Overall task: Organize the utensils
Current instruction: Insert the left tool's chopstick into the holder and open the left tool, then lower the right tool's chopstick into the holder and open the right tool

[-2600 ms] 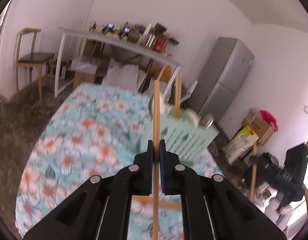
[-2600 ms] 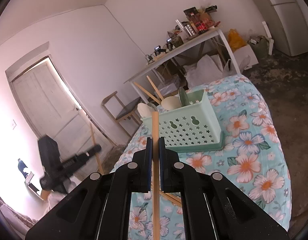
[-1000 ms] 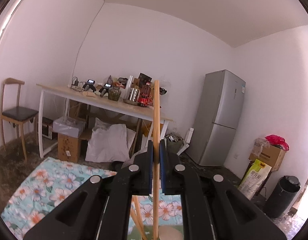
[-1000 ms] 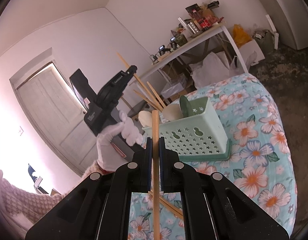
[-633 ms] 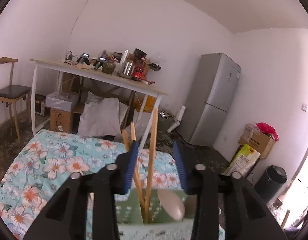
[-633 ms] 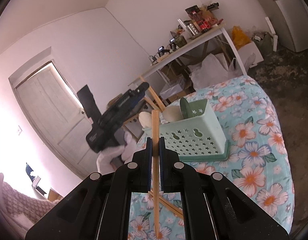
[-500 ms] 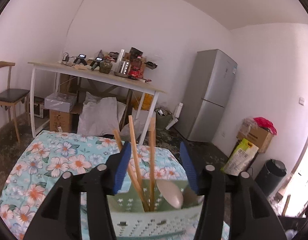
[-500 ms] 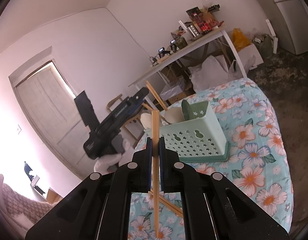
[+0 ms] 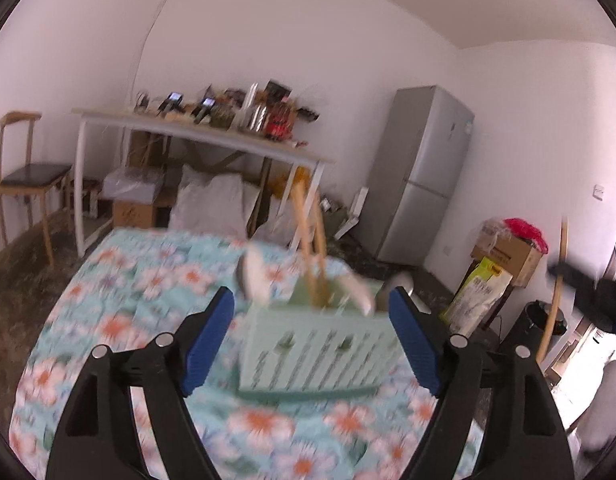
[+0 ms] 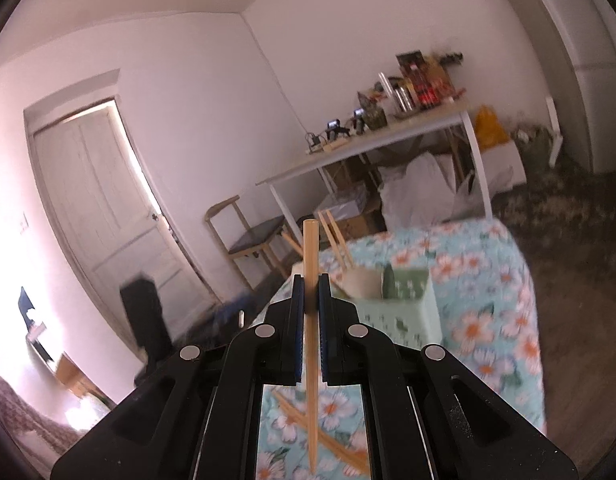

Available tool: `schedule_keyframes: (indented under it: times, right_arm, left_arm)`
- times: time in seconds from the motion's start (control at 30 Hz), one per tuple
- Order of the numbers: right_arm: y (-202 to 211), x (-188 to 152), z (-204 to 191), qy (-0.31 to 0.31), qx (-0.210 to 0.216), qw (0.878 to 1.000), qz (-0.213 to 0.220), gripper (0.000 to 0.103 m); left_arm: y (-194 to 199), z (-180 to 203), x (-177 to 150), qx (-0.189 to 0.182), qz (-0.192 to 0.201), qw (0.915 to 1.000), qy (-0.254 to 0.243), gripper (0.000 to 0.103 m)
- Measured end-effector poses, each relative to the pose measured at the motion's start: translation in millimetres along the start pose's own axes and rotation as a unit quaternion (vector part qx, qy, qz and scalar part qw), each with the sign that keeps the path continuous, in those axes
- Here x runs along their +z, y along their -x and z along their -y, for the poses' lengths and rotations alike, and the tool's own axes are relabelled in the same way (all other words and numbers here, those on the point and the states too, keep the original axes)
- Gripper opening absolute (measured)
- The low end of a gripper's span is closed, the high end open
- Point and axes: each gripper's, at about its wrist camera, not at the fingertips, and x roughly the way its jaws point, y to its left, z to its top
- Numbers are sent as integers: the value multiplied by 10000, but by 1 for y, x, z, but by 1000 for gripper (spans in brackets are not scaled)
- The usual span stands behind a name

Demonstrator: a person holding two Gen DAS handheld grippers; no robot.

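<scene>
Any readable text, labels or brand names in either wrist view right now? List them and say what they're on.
None can be read.
Yellow-green bag by the cardboard box: printed, too blurred.
Fridge sticker: too small.
Cans and packets on the white table: labels too small.
Green utensil basket: cut-out shapes only, no lettering.

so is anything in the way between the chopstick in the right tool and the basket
Nothing visible blocks it. The right tool grips the chopstick upright, and the basket sits just beyond, its top open apart from the utensils already standing in it.
</scene>
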Motion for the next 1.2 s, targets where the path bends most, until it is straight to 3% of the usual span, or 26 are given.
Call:
schedule_keyframes:
  times: [0.3,0.43,0.57,0.73,0.87,1.13,1.17,1.2]
  right_arm:
    - [-43,65,-50,1238,32,9911,479,5]
    - [-71,88,-64,1541,100,9858,655,5]
    - [-102,95,-70,1913,-90,9790,695,5]
    - [-130,89,-69,2246,-304,9719,632,5]
    - [-149,72,-70,2763,-452,9588,485,5]
    - [-178,27,-69,3669,-568,9278,-381,5]
    - [-179,23,-70,3737,-600,9246,-439,7]
    - [-177,18,-69,3802,-636,9213,-505,15]
  left_arm:
    - [19,-34,-50,282,-709,9966,299,78]
    - [27,-43,-61,379,-807,9955,317,78]
    - [31,-50,-66,456,-845,9949,302,78]
    - [32,-56,-67,503,-833,9948,287,78]
    - [28,-58,-69,487,-886,9944,317,78]
    - [23,-58,-74,461,-991,9936,296,78]
    - [22,-57,-75,461,-1014,9934,288,78]
    - [22,-56,-75,463,-1024,9933,283,78]
